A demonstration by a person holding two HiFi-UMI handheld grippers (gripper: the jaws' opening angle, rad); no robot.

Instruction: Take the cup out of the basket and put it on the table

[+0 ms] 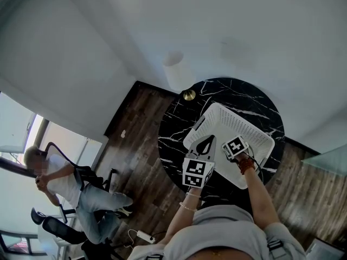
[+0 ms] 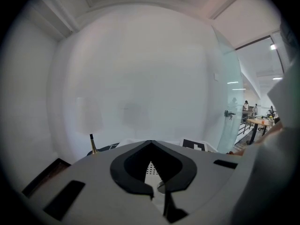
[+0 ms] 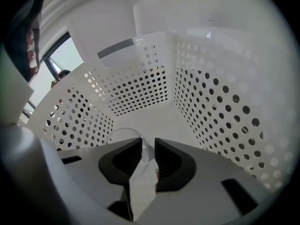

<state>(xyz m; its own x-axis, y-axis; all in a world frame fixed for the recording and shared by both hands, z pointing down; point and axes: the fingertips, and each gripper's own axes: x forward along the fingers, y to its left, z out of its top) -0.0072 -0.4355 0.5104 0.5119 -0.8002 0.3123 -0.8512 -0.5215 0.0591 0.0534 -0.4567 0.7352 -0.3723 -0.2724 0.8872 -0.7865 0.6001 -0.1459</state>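
Clear cup [image 3: 123, 136] sits on the floor of the white perforated basket [image 3: 213, 102], toward its nine o'clock wall. The right gripper [image 3: 148, 143] straddles the cup's rim, jaws narrowly apart and pads not pressing. The left gripper [image 2: 150, 142], closed and empty, hangs at the basket's nine o'clock corner. The basket rests on a black marble table [image 1: 176, 123].
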